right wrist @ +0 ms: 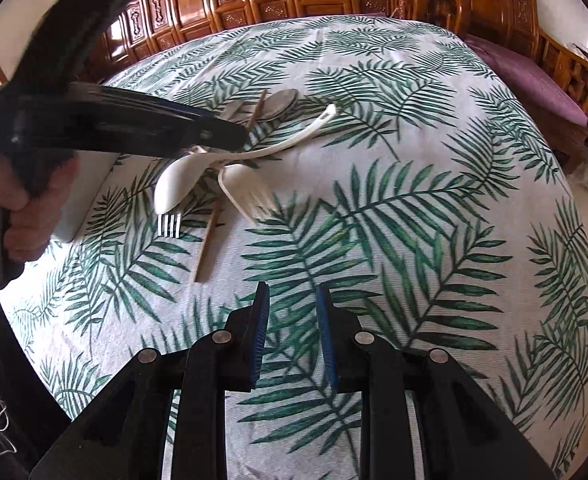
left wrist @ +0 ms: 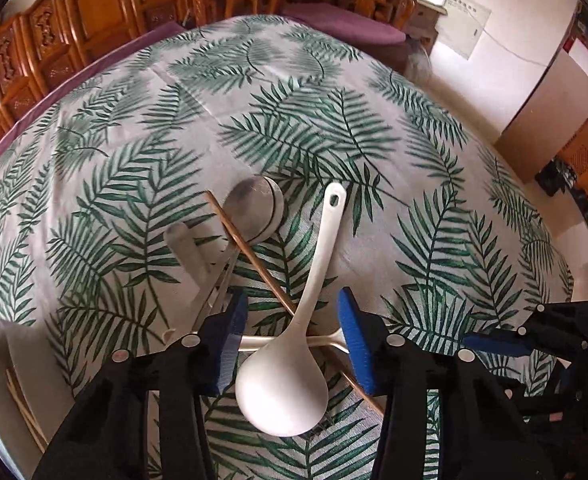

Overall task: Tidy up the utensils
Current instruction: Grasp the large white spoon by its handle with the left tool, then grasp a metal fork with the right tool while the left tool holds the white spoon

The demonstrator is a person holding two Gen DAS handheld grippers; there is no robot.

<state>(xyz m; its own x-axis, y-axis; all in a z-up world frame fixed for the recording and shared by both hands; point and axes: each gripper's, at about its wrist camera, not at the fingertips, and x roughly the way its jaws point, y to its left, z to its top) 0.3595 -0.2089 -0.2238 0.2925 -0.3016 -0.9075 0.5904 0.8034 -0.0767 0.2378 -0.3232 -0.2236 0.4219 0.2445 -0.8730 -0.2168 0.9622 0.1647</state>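
While a hand (right wrist: 22,200) grips its handle at far left, the left tool (left wrist: 290,340) sits down over the utensil pile, pads apart either side of the white ladle (left wrist: 290,364), not pressing it. That ladle lies across a wooden chopstick (left wrist: 254,260), a steel spoon (left wrist: 254,208) beyond, on the leaf-print tabletop (left wrist: 434,208). Over at right, the right tool (right wrist: 293,336) hangs narrowly parted, gripping nothing.
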